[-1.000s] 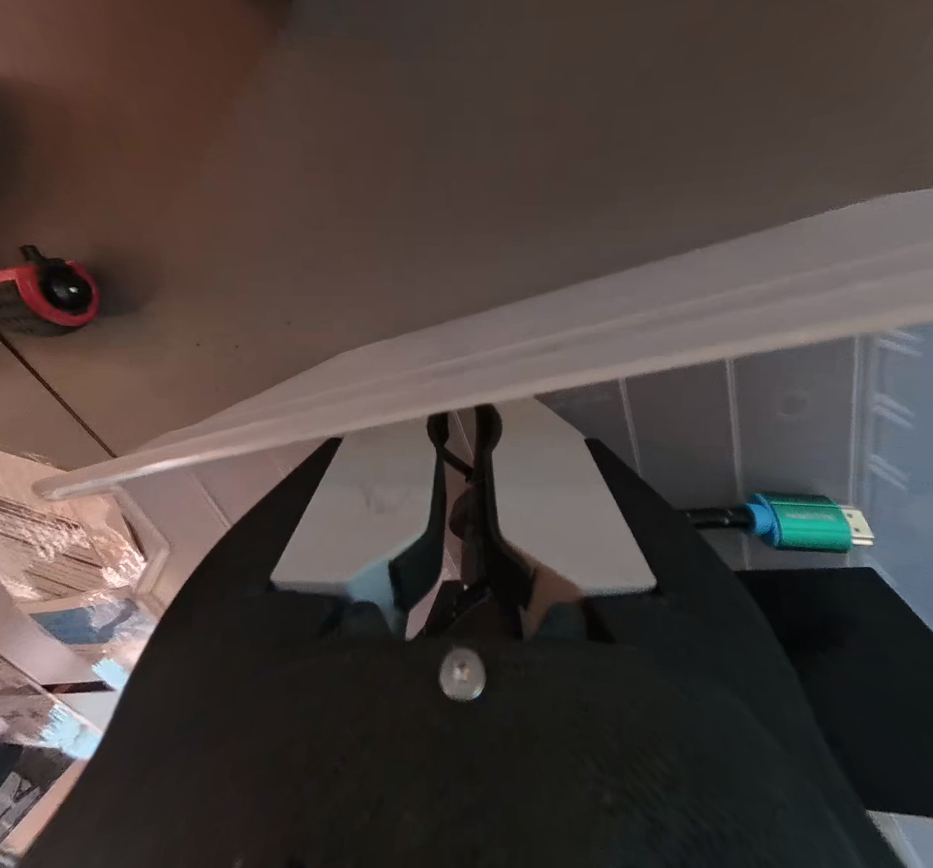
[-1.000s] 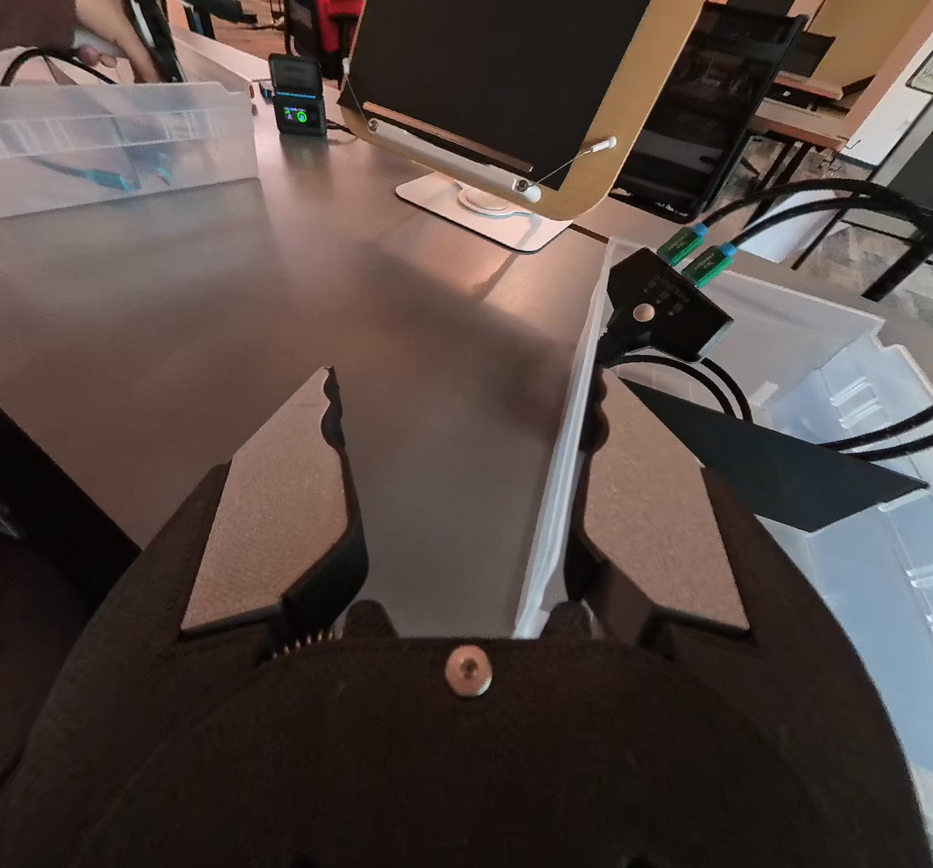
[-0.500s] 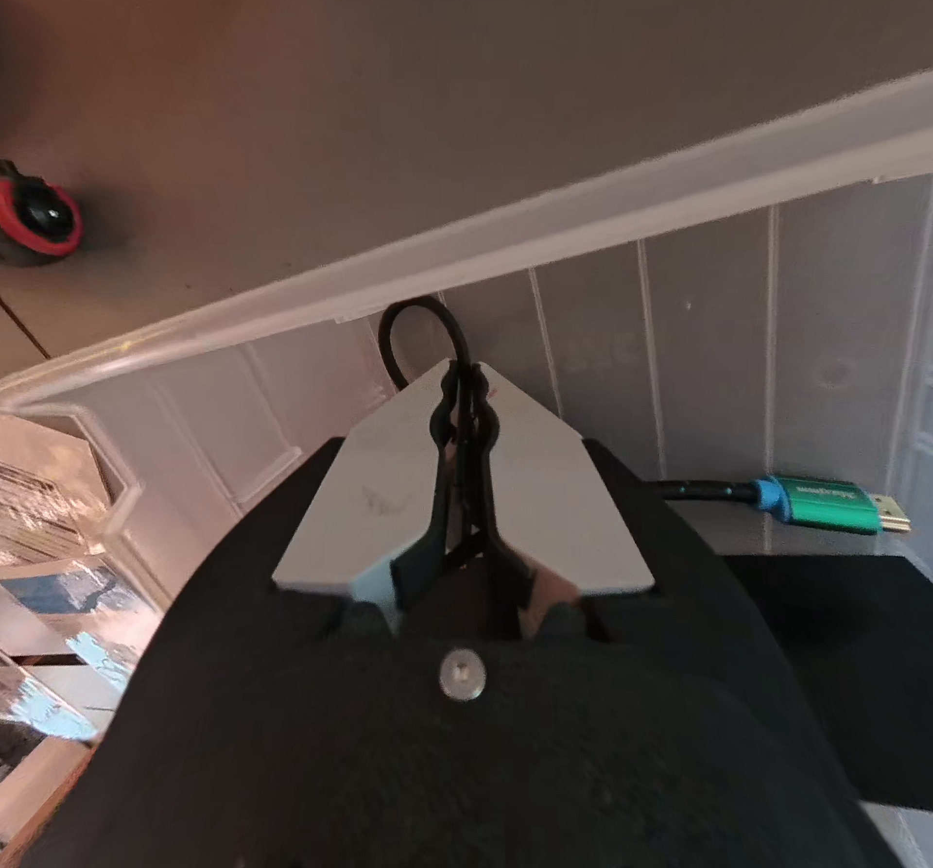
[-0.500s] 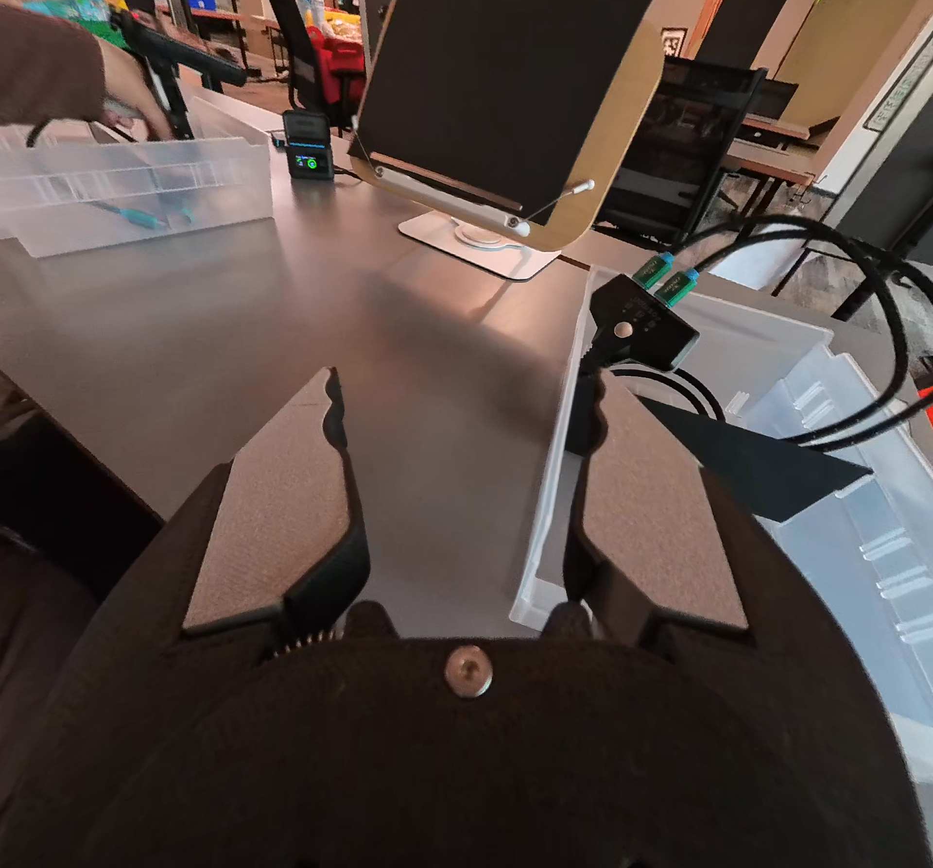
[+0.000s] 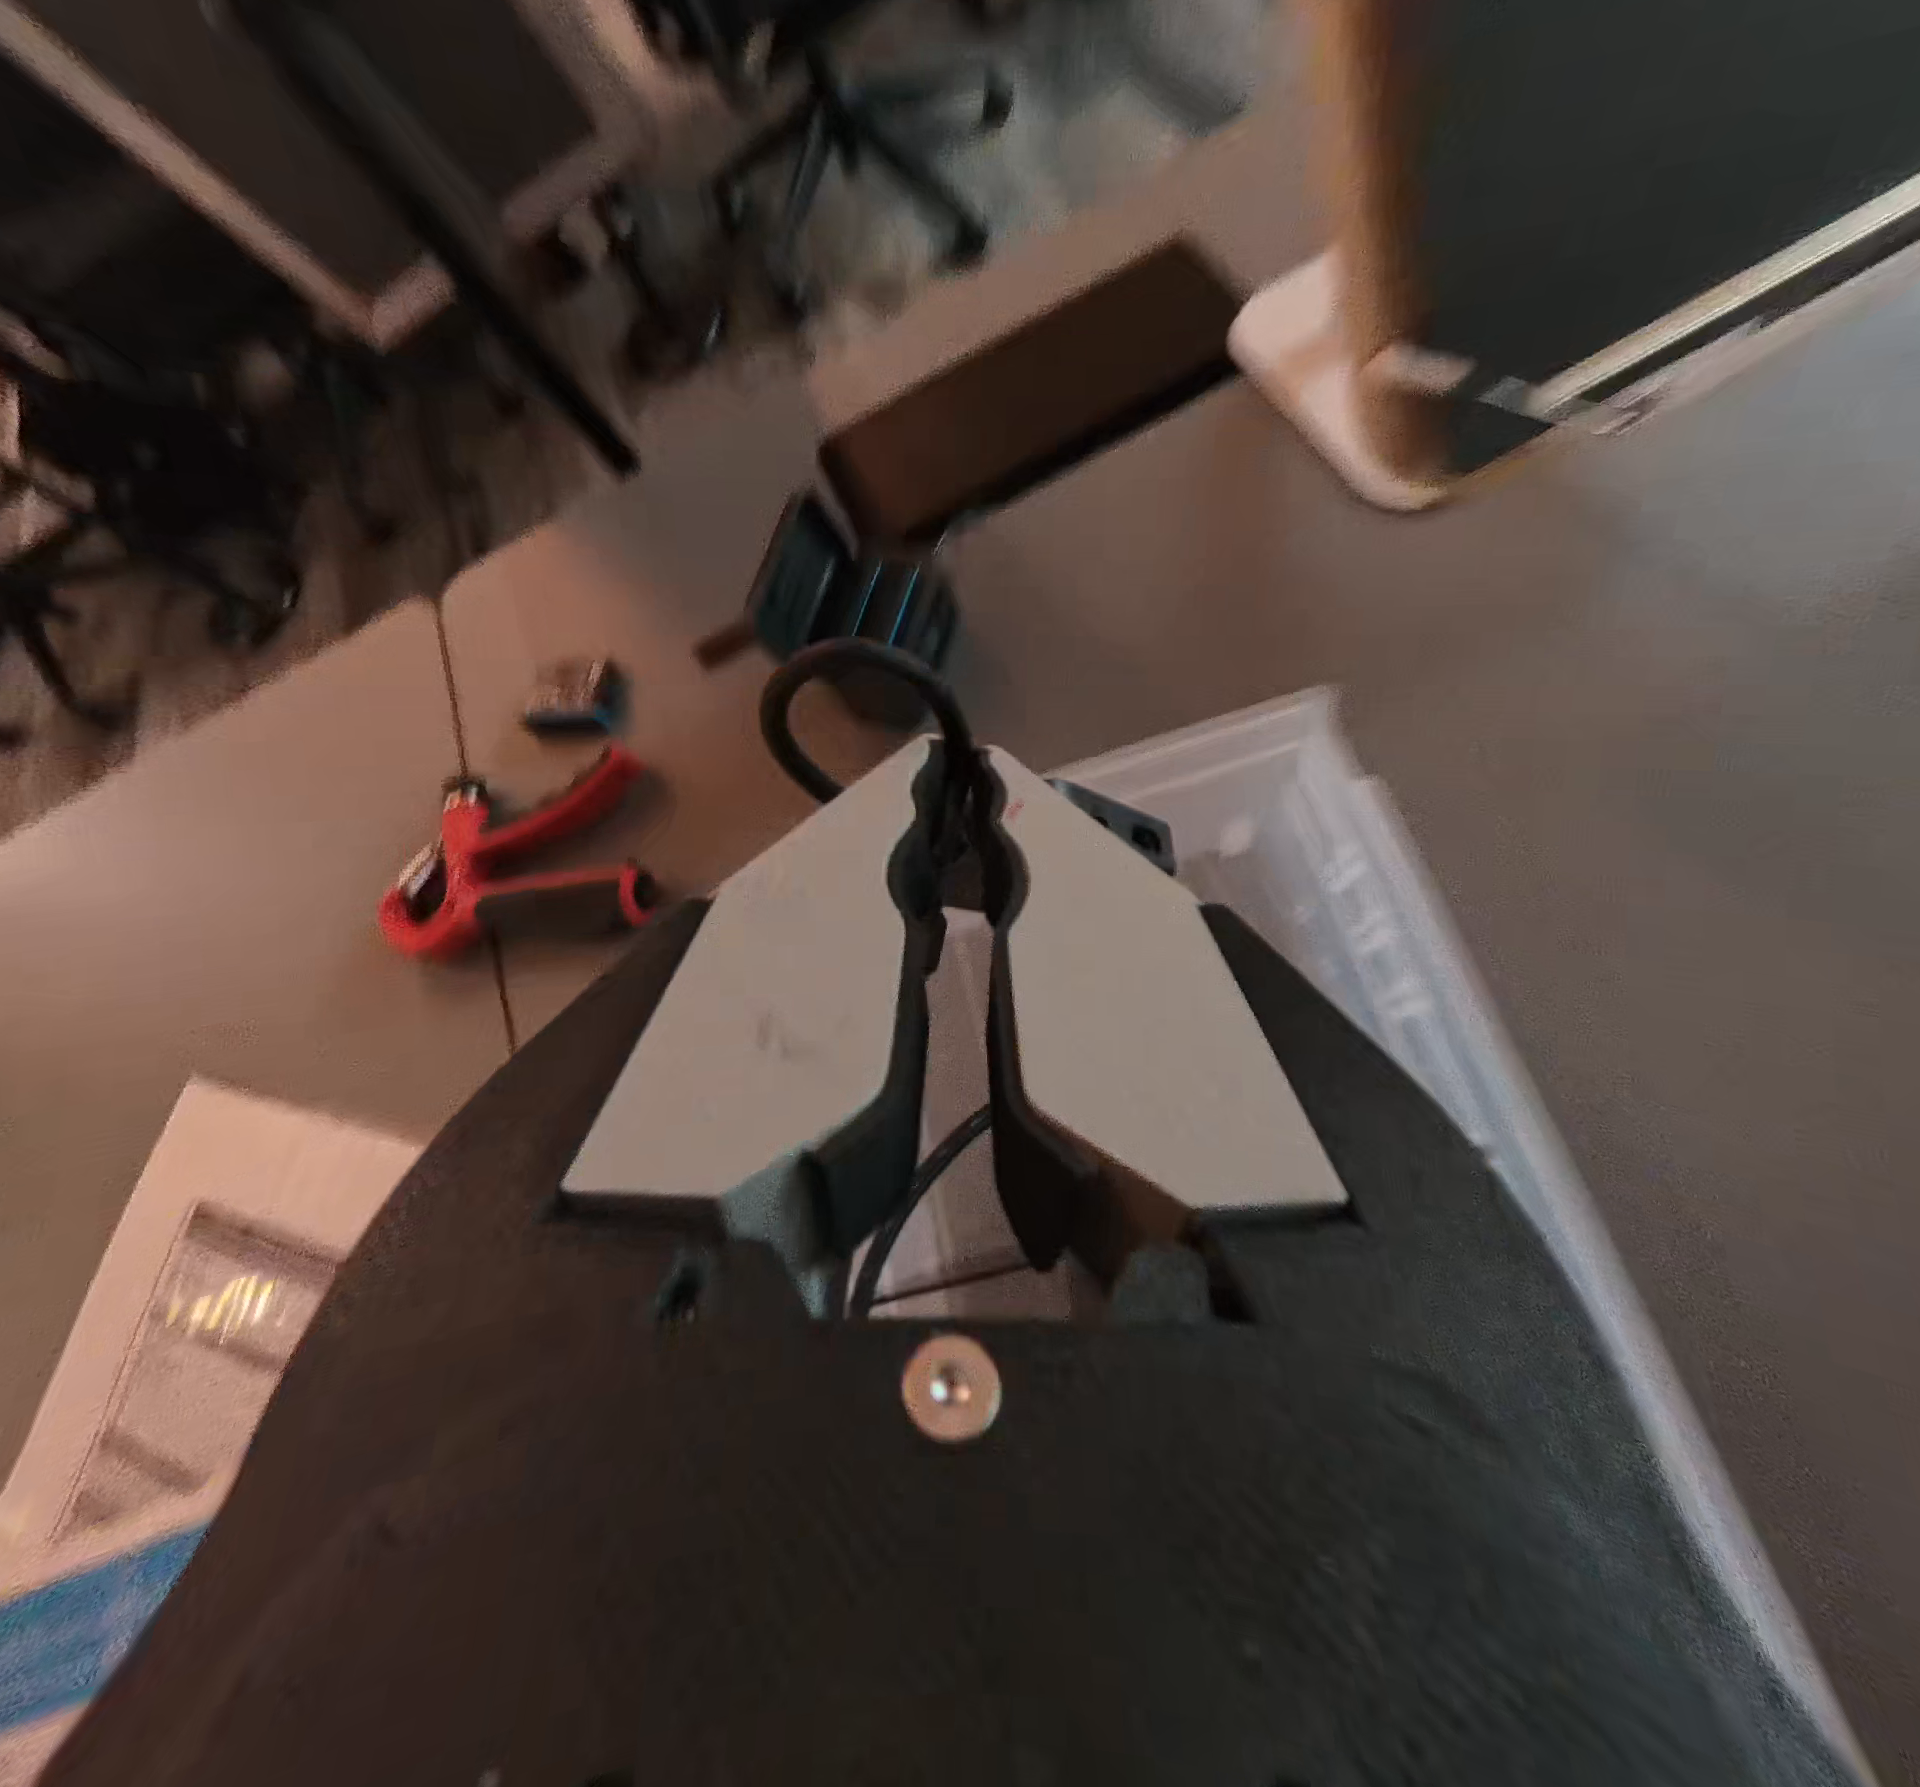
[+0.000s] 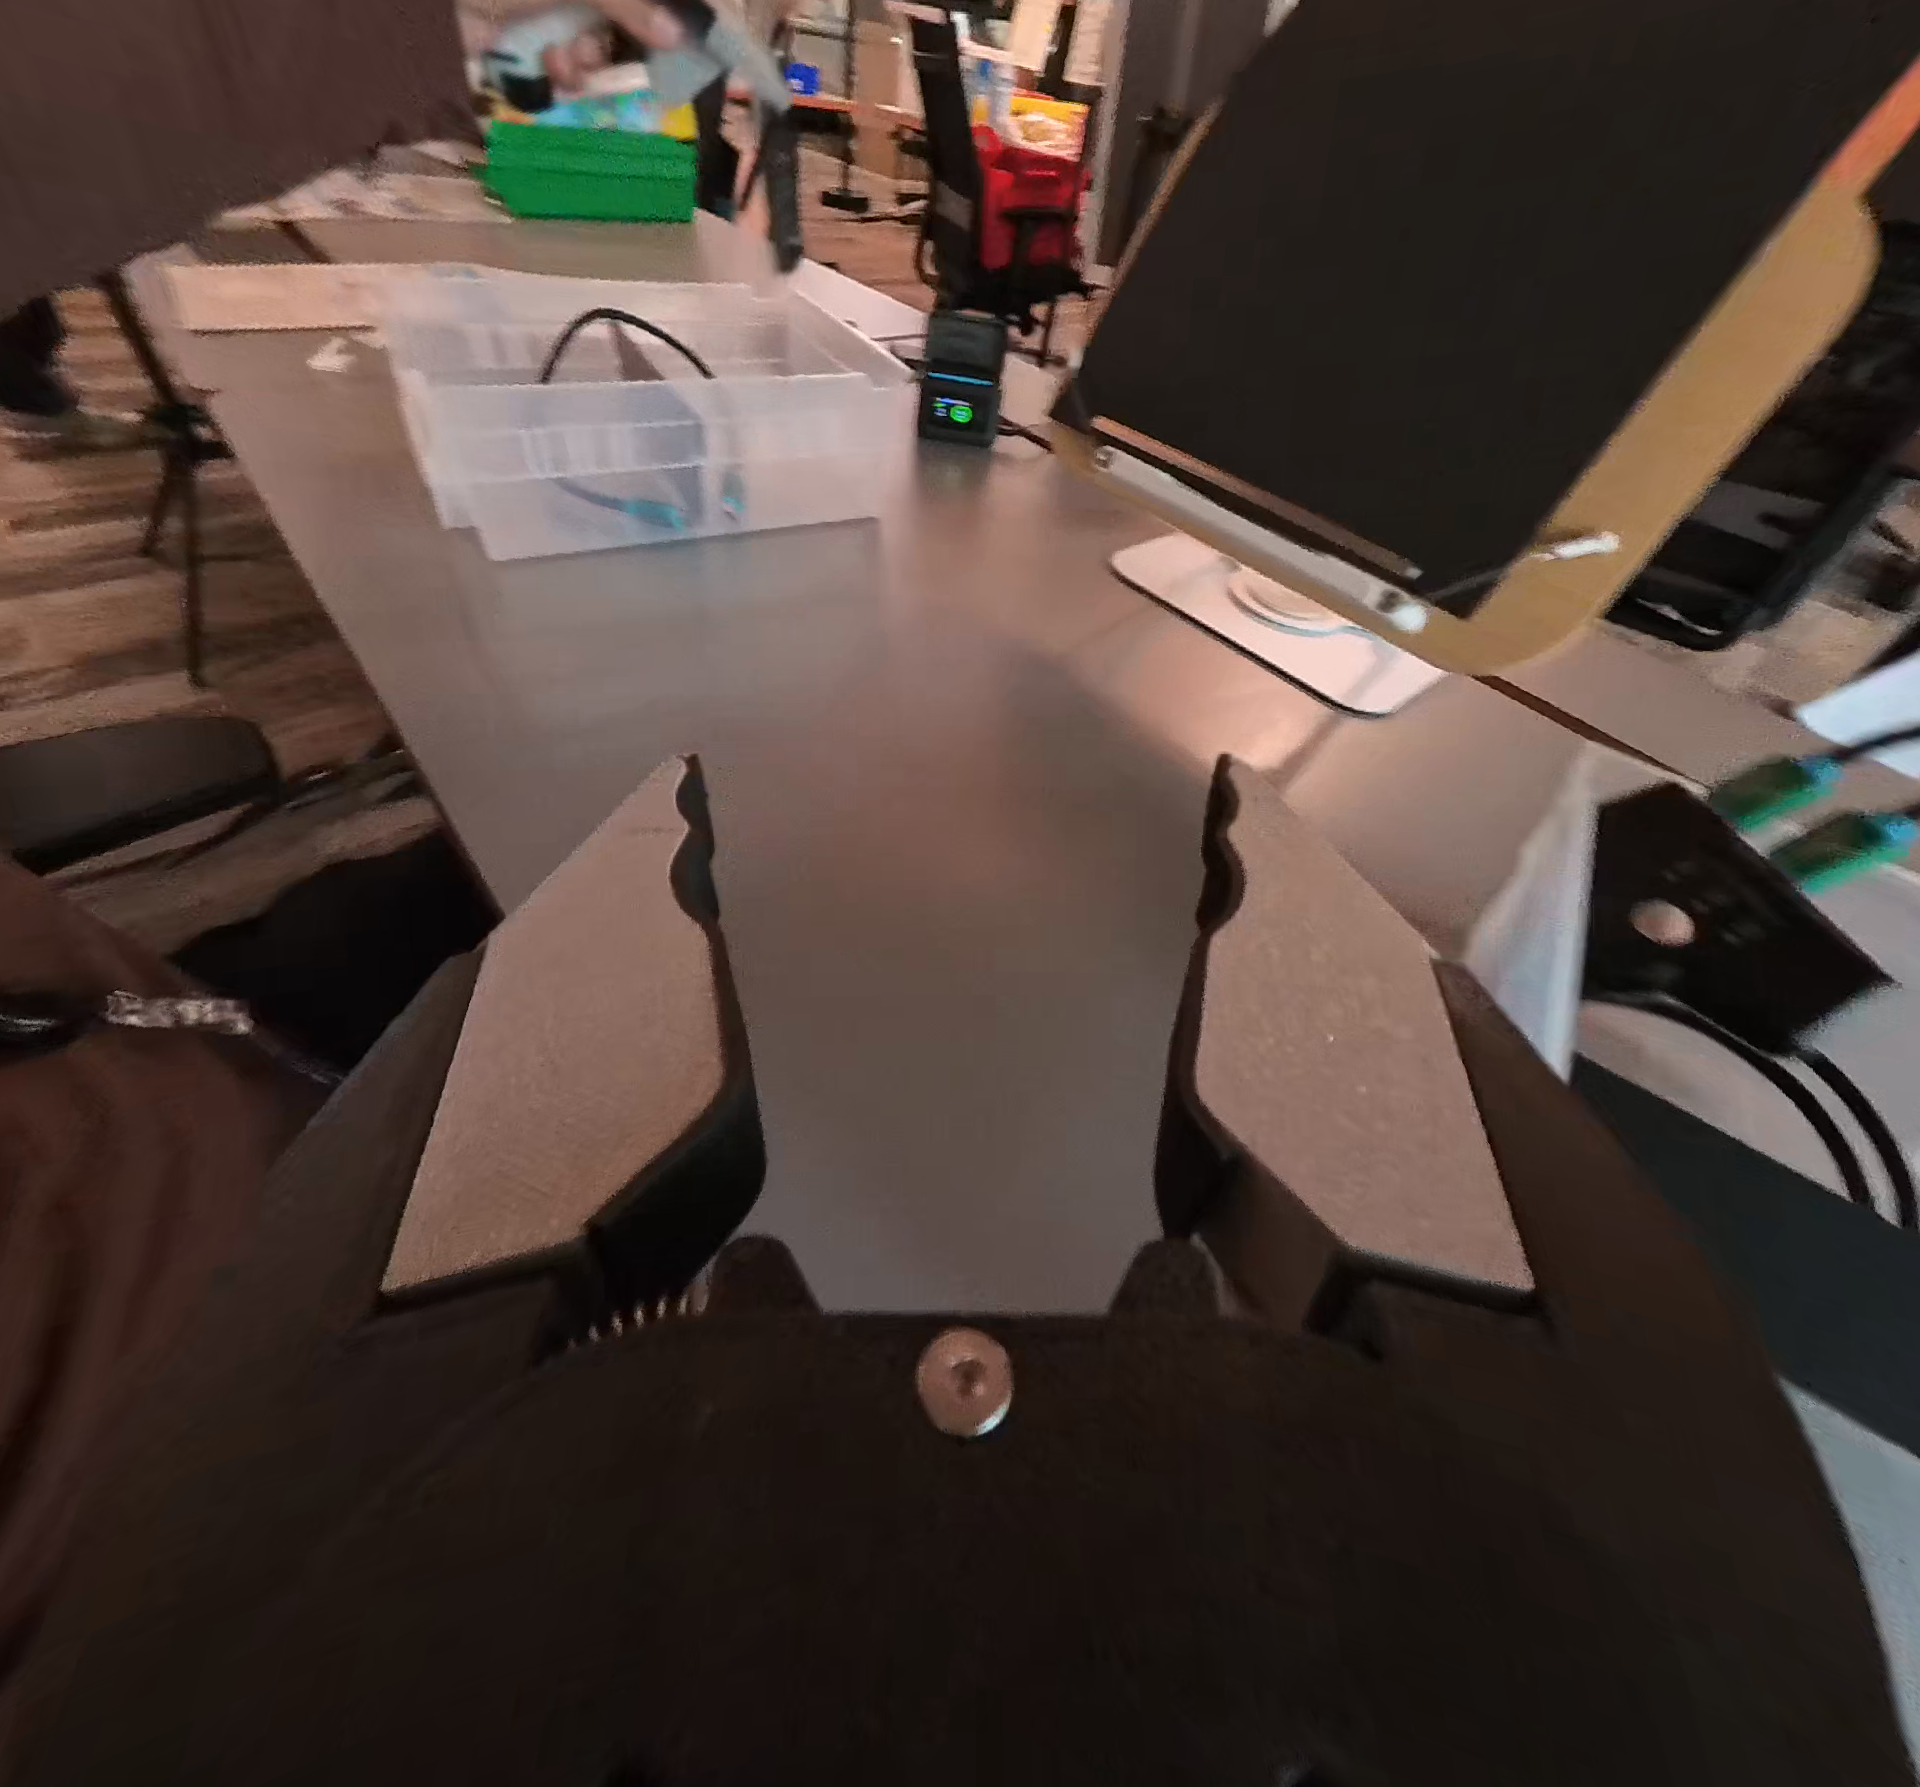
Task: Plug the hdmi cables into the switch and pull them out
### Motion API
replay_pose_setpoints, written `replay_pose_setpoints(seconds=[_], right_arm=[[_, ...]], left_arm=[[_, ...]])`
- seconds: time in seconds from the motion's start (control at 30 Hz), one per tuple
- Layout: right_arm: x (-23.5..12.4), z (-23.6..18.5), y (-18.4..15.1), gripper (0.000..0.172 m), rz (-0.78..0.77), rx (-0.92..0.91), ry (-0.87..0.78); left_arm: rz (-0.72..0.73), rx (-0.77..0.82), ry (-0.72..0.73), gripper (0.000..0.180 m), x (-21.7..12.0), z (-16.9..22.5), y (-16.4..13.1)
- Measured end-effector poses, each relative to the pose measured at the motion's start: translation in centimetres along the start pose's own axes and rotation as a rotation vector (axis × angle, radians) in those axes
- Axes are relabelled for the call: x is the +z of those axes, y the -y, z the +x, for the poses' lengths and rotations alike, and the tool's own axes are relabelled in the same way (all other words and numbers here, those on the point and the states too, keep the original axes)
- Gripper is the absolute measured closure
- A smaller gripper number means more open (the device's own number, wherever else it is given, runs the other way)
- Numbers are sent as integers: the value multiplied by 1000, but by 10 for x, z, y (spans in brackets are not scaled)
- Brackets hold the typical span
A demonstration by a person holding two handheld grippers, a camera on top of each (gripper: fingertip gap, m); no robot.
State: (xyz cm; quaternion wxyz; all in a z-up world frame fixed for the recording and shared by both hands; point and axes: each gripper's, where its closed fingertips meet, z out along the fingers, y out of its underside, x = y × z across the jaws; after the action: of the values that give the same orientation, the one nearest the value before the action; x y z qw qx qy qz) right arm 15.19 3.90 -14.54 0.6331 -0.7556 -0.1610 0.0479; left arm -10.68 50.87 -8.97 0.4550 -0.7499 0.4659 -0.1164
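The left gripper (image 5: 954, 807) has its fingers closed together on a thin black cable (image 5: 831, 688), which makes a small loop just beyond the tips. The right gripper (image 6: 956, 844) has its fingers wide apart and nothing is between them; it hangs over the bare grey table (image 6: 935, 698).

The black box-shaped HDMI switch (image 6: 1704, 916) is at the right, at the rim of a clear plastic bin (image 6: 1527, 906), and two green-and-blue HDMI plugs (image 6: 1808, 818) sit in it. A second clear plastic bin (image 6: 644, 428) with more cable inside stands far on the left of the table.

I judge that the step in hand is to carry the held cable toward the switch. The next move calls for getting hold of its plug and lining it up with a free port.

The room is an office with chairs, a dark tilted screen on a white base (image 6: 1455, 283), a red hand clamp (image 5: 499, 864) and green trays (image 6: 592, 168).
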Motion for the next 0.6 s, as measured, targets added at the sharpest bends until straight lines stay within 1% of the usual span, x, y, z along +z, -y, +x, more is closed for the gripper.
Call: replay_pose_setpoints(seconds=[0.07, 0.13, 0.2, 0.27, 0.33, 0.37, 0.4, 0.47, 0.5, 0.53, 0.57, 0.6], right_arm=[[15, -14, 7, 81, 0, 4, 56], [32, -36, 19, 81, 11, 32, 148], [51, -59, 33, 81, 16, 51, 240], [73, -74, 48, 80, 24, 32, 267], [96, -83, 64, 74, 52, 16, 255], [108, -82, 69, 66, 64, 25, 218], [118, -81, 71, 62, 75, 23, 172], [135, -83, 66, 64, 81, -16, 112], [142, -84, 60, 70, 69, -38, 90], [147, -86, 55, 86, 65, -75, 79], [149, -86, 49, 126, 52, -137, 63], [149, -81, 43, 161, 35, -204, 30]], left_arm=[[86, 0, -58, 180, -25, 26, 25], [156, 30, -147, 178, -50, 66, 46], [228, 63, -272, 178, -74, 120, 63], [306, 106, -388, 178, -97, 177, 74], [394, 130, -466, 179, -116, 231, 79], [436, 130, -493, 179, -122, 255, 77], [468, 123, -522, 178, -127, 278, 74], [496, 97, -597, 178, -131, 319, 59], [499, 83, -633, 179, -131, 335, 51], [500, 66, -660, 179, -129, 348, 44], [495, 46, -681, 179, -126, 356, 37], [480, 26, -700, 178, -121, 362, 30]])
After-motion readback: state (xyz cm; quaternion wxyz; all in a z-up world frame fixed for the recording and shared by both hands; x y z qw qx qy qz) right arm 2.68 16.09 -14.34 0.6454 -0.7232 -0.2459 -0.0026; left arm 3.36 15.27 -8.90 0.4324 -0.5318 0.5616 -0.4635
